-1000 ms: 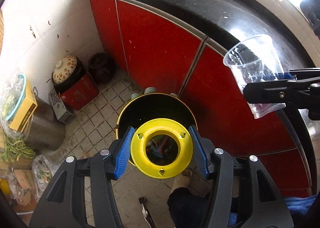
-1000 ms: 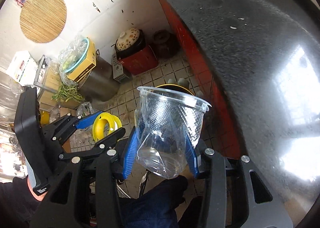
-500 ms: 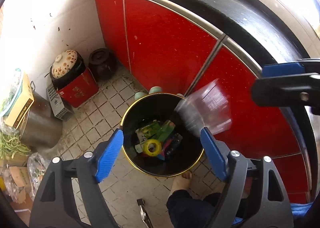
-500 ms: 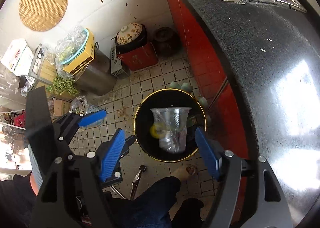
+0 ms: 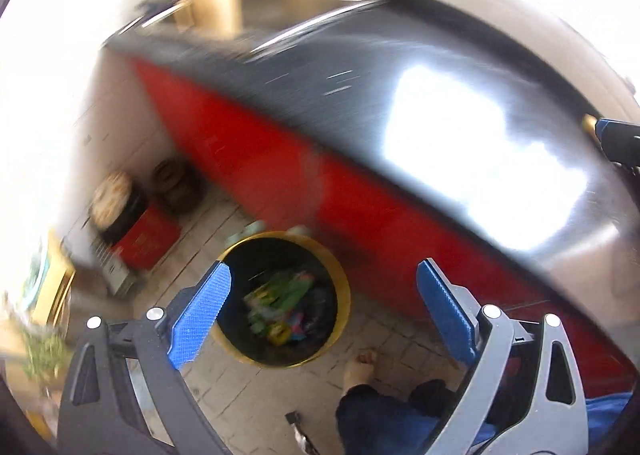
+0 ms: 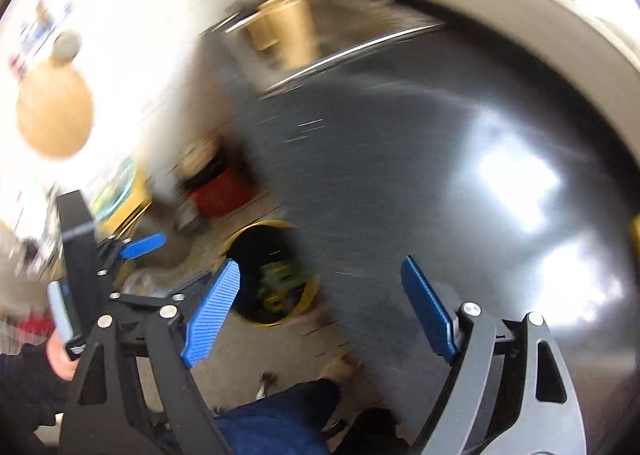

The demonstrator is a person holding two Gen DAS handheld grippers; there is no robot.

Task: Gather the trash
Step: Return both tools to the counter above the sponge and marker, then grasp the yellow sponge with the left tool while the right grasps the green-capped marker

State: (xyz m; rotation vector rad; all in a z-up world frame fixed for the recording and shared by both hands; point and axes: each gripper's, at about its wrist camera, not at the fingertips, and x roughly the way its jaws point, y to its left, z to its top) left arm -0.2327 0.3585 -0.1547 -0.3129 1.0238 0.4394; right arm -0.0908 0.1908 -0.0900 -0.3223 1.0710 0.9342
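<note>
Both the left gripper (image 5: 324, 311) and the right gripper (image 6: 320, 307) are seen with jaws spread wide and empty, the yellow ring and clear plastic cup held a second ago having been released. One yellow-rimmed trash bin (image 5: 340, 295) stands on the floor against the red desk front, with the ring (image 5: 279, 331) among its blurred trash; the cup cannot be made out. Two items are thus judged collected, and both views are swung up toward the dark desk (image 6: 400, 175).
</note>
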